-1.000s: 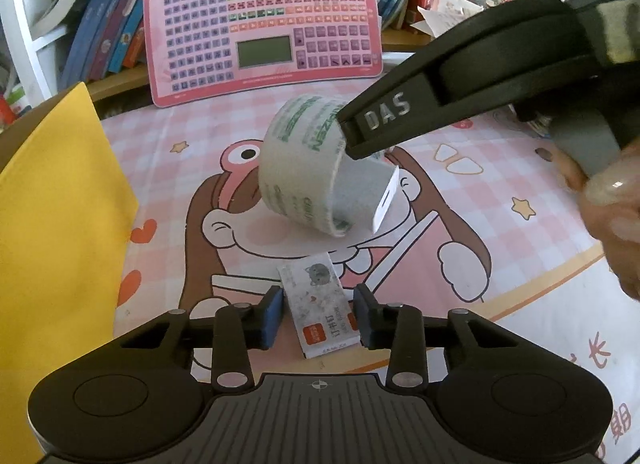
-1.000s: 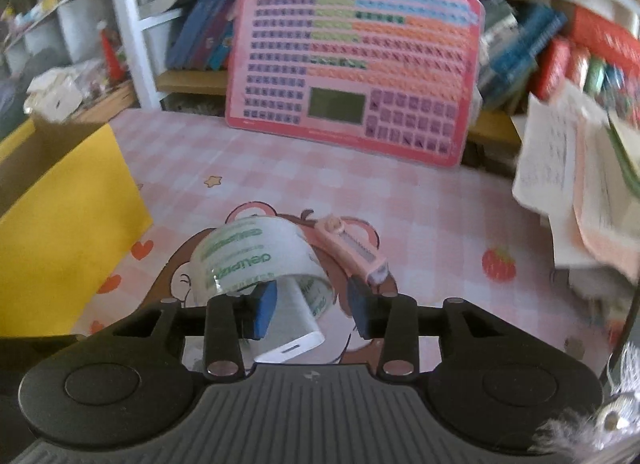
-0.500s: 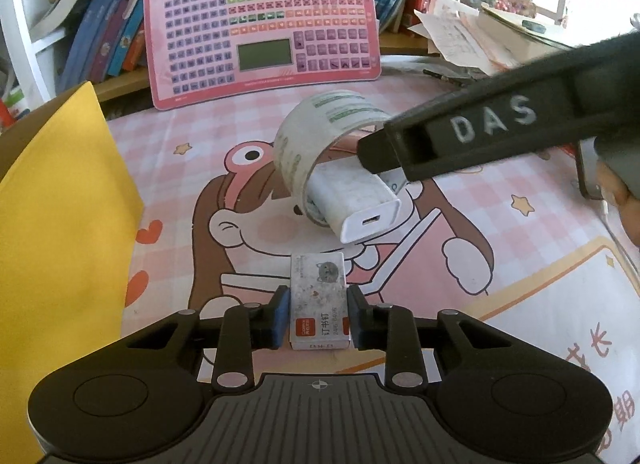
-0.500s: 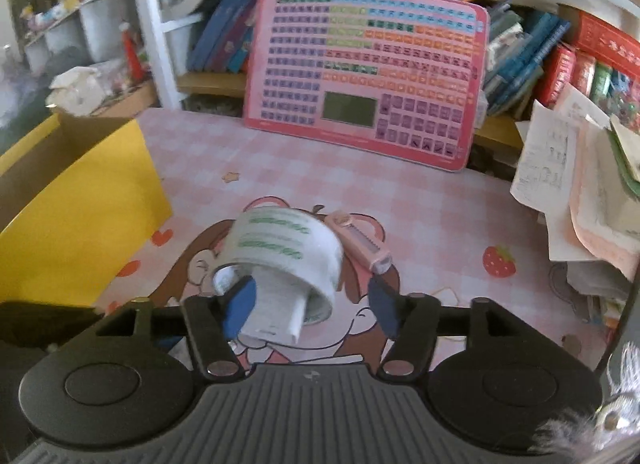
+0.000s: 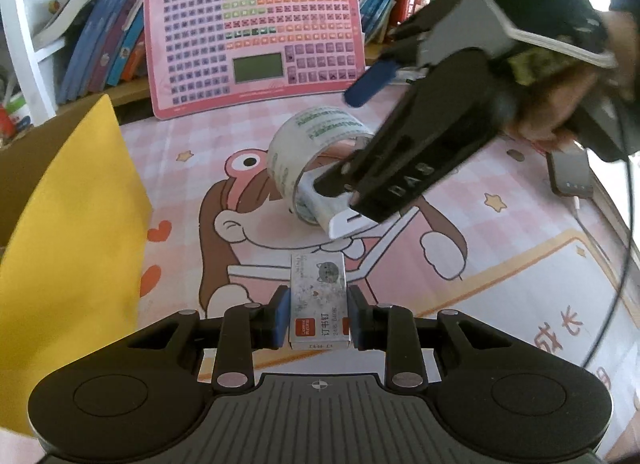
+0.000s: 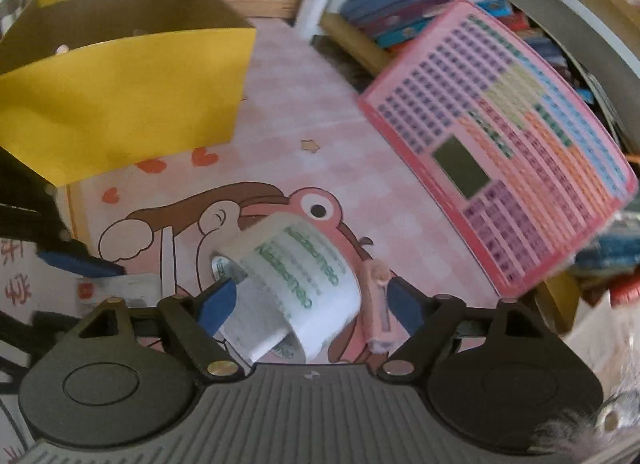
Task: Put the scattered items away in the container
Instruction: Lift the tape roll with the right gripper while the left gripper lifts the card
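Staple box gripped, tape roll being let go
Left wrist view: left gripper (image 5: 319, 314) clamps the staple box (image 5: 319, 300) at 6 o'clock; yellow container (image 5: 68, 232) at 9. Right wrist view: right gripper (image 6: 308, 300) jaws opening around the tape roll (image 6: 296, 284) and white charger (image 6: 256, 324); container at 11 o'clock.

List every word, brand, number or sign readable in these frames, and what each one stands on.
"DAS": side of the right gripper, seen from the left wrist.
"订书钉": small staple box between the left gripper fingers; its red logo and smaller digits are too small to read.
Green brand print: tape roll, upside down and blurred, not readable for certain.
Pink key chart: characters too small.
Red characters on the mat: cut off.
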